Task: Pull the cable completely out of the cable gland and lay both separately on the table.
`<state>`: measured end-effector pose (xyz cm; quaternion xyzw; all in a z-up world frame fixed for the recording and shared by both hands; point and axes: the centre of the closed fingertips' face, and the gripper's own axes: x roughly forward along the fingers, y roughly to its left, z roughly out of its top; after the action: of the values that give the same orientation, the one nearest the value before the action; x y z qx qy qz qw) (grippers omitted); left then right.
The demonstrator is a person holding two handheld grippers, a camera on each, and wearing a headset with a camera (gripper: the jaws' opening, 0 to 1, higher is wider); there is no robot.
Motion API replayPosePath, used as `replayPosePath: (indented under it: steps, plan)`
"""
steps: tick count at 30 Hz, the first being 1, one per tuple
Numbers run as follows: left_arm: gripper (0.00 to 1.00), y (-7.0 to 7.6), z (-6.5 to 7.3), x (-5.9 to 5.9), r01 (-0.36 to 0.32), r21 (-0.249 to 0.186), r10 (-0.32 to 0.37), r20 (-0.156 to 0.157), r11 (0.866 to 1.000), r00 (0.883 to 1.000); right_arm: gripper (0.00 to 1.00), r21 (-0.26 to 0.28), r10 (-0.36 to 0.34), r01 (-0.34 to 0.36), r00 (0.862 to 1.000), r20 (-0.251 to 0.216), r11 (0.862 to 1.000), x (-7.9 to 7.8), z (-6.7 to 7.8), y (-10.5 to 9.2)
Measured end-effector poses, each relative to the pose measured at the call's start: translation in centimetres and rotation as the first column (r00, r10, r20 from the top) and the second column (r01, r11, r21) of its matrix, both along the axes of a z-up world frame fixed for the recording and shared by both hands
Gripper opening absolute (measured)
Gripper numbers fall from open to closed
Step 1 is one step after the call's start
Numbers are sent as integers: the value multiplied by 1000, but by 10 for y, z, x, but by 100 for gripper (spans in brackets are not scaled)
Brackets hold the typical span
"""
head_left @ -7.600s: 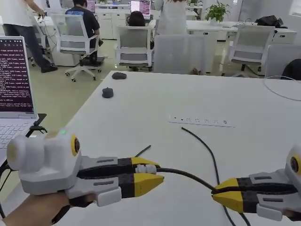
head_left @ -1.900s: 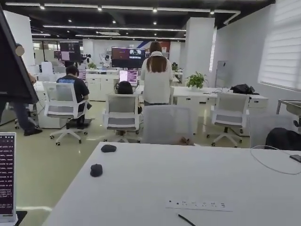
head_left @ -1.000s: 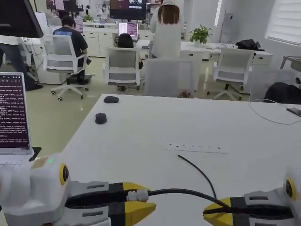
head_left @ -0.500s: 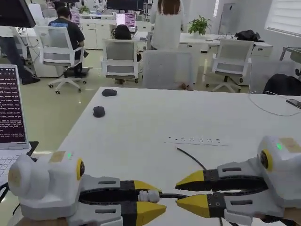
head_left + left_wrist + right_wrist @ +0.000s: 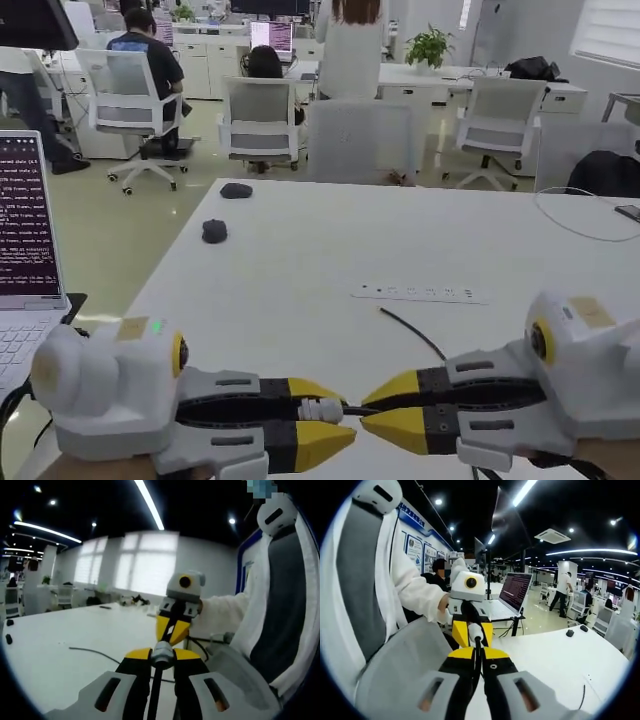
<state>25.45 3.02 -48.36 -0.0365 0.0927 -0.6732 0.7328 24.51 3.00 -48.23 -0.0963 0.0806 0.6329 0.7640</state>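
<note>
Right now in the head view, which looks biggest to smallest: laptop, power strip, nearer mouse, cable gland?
1. laptop, cut off by the picture's edge.
2. power strip.
3. nearer mouse and cable gland look about alike; the gland is closer to the camera, so no ranking.

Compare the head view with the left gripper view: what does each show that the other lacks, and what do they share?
Head view, not the other: the laptop screen at the picture's left. Left gripper view, not the other: ceiling lights, the person's white sleeve, and the right gripper seen head-on. Shared: the left gripper shut on the white cable gland, the right gripper closed on the black cable just beside it, and the white table.
</note>
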Motion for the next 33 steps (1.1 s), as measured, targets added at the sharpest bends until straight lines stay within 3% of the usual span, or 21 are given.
replayPosePath:
  steps: [7,13,21,27,33]
  plan:
    - [17,9,-2,4,-16,8,16,-8,1000,1000,3,-5,-25,25,1000,-7,1000,3,-9,-15]
    - [17,16,-5,6,-34,10,34,-24,999,999,3,-108,-80,76,997,-25,991,9,-39,-40]
    - [17,23,-8,6,-46,21,47,-35,999,998,3,-176,-139,128,989,-53,976,13,-65,-67]
    - [17,21,-7,8,-53,20,54,-34,998,998,3,-183,-160,145,984,-72,972,12,-71,-74]
    - [17,17,-9,10,-62,38,63,-28,997,998,3,-231,-157,132,983,-93,964,12,-76,-73]
